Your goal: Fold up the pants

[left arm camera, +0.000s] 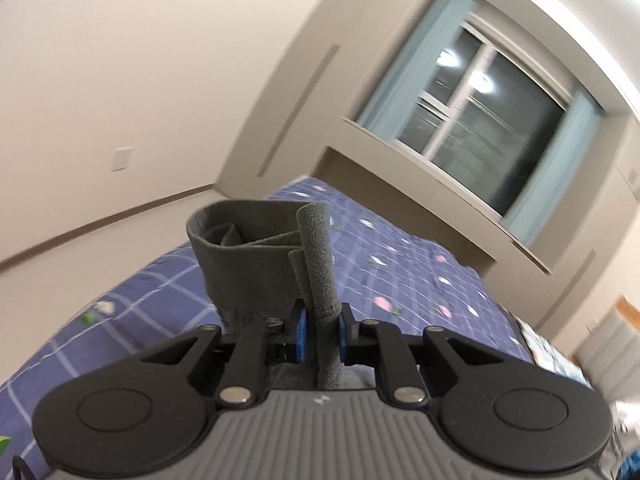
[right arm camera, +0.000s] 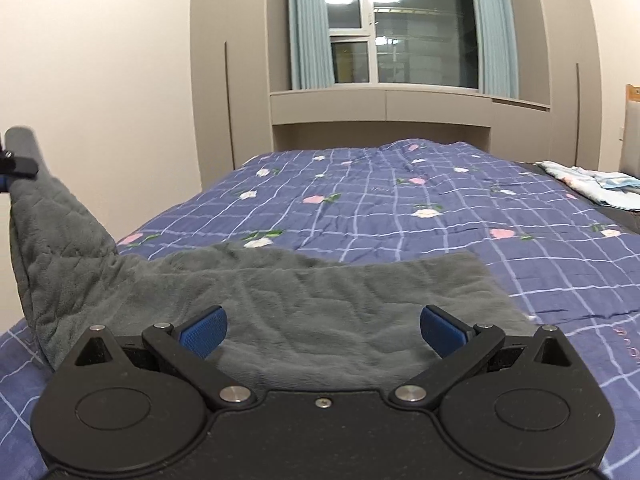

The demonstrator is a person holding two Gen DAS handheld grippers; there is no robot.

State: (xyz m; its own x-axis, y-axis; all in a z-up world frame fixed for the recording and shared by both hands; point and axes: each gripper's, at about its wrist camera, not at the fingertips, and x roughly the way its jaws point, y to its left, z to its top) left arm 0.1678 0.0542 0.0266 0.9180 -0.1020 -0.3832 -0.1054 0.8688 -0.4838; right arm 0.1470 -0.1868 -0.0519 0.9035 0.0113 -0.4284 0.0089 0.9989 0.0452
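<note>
The grey fleece pants [right arm camera: 304, 304] lie across the near part of the bed, partly folded. My left gripper [left arm camera: 322, 332] is shut on the pants' cuffed end [left arm camera: 260, 256] and holds it raised above the bed, tilted. That raised end and the left gripper's fingertip [right arm camera: 18, 166] show at the far left of the right wrist view. My right gripper [right arm camera: 323, 330] is open and empty, low over the flat part of the pants, its blue pads [right arm camera: 204, 330] spread wide apart.
The bed has a blue checked quilt with flowers [right arm camera: 400, 200]. Folded light cloth [right arm camera: 592, 184] lies at the bed's right edge. A window with pale blue curtains [right arm camera: 404, 24] and beige cabinets stand behind the bed. A white wall is on the left.
</note>
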